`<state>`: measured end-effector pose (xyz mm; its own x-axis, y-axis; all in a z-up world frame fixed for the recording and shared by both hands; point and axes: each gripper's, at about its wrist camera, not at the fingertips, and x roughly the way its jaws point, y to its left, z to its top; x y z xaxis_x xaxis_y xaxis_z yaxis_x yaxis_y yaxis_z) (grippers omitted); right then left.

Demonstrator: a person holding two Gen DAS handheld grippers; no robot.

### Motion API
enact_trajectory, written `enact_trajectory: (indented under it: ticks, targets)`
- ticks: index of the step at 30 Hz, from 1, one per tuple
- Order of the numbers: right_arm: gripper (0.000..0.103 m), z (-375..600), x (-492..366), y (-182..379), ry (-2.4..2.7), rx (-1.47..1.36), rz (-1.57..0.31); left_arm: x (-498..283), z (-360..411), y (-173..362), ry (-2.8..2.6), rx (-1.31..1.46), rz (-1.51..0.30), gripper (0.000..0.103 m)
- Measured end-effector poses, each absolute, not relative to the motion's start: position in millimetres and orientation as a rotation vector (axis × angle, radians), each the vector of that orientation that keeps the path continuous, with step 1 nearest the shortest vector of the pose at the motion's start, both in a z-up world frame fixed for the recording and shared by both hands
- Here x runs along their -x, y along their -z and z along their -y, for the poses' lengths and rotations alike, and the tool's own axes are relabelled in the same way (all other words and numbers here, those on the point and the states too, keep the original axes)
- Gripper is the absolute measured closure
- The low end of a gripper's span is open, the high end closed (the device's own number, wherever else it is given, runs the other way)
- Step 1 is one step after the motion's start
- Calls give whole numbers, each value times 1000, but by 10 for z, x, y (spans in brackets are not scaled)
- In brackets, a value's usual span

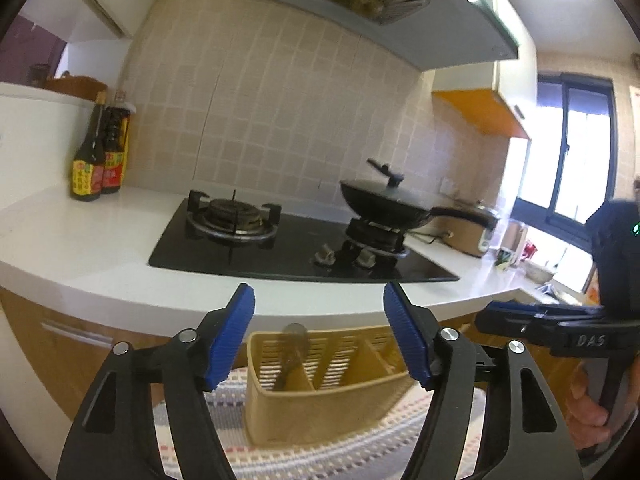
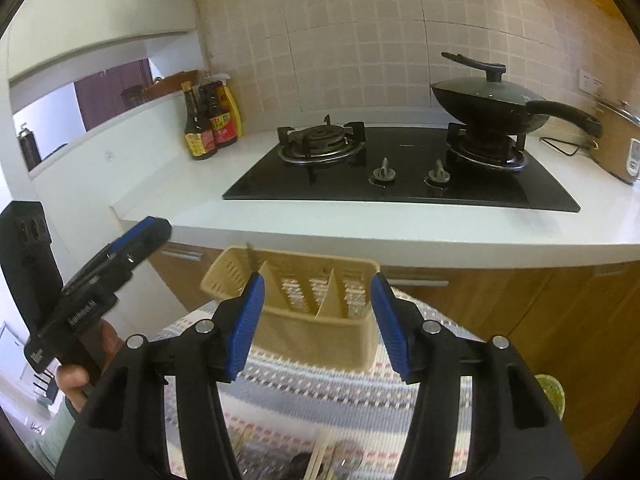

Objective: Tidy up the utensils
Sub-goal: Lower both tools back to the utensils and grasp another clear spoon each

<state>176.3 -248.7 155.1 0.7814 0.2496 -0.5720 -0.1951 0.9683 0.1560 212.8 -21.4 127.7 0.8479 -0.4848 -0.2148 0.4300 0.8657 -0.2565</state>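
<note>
A beige slotted utensil holder (image 1: 320, 384) with several compartments stands on a striped woven mat (image 1: 304, 456). A metal utensil (image 1: 292, 356) stands in its left compartment. My left gripper (image 1: 319, 312) is open and empty, just above and in front of the holder. In the right wrist view the holder (image 2: 312, 316) sits between the fingers of my open, empty right gripper (image 2: 318, 304). Wooden chopsticks and other utensils (image 2: 320, 460) lie on the mat (image 2: 320, 392) below. The left gripper (image 2: 132, 244) also shows at the left there, the right gripper (image 1: 532, 318) at the right in the left wrist view.
A white counter (image 2: 360, 228) holds a black gas hob (image 2: 400, 176), a lidded black wok (image 2: 492, 108) on the right burner, sauce bottles (image 2: 208, 124) at the left and a rice cooker (image 2: 620, 148) at the right. Wooden cabinets (image 2: 520, 320) are below. A window (image 1: 572, 168) is far right.
</note>
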Motion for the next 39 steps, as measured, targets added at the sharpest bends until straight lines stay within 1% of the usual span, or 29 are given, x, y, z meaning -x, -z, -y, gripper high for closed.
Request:
enact_trajectory:
  ticks: [2, 6, 10, 13, 18, 21, 24, 26, 28, 29, 31, 33, 34, 37, 39]
  targets:
    - [51, 2461, -1592, -1617, -240, -78, -622, -1983, 178, -1370, 488, 208, -272, 34]
    - [50, 2404, -1237, -1683, -197, -47, -627, -1674, 142, -1543, 484, 203, -274, 33]
    - [49, 2429, -962, -1540, -172, -61, -675, -1423, 137, -1573, 485, 193, -325, 33]
    - [49, 2484, -854, -1351, -163, -85, -727, -1278, 144, -1477, 490, 170, -404, 33]
    - [49, 2542, -765, -881, -147, -129, -853, -1142, 82, -1079, 499, 157, -583, 33]
    - [49, 2523, -732, -549, -154, -158, -938, -1151, 29, -764, 499, 162, -697, 36]
    - [49, 2509, -735, -236, -142, -168, -1025, -1194, 13, -349, 513, 166, -849, 43]
    - [52, 2525, -724, -82, -135, -184, -1059, -1216, 35, -134, 521, 164, -930, 48]
    - [65, 2561, -721, 48, -125, -200, -1093, -1232, 62, 53, 535, 160, -996, 49]
    - [68, 2589, -720, 108, -121, -215, -1110, -1236, 79, 151, 544, 155, -1028, 49]
    - [69, 2622, -710, 189, -128, -237, -1129, -1231, 133, 276, 550, 136, -1068, 49]
    - [69, 2620, -716, 235, -120, -235, -1134, -1237, 194, 376, 554, 111, -1090, 51]
    - [71, 2619, -724, 250, -113, -231, -1136, -1250, 227, 414, 549, 92, -1099, 52]
    - [74, 2631, -766, 316, -59, -191, -1149, -1271, 333, 471, 531, 30, -1105, 53]
    - [74, 2679, -811, 373, -72, -216, -1167, -1290, 407, 481, 521, 2, -1118, 53]
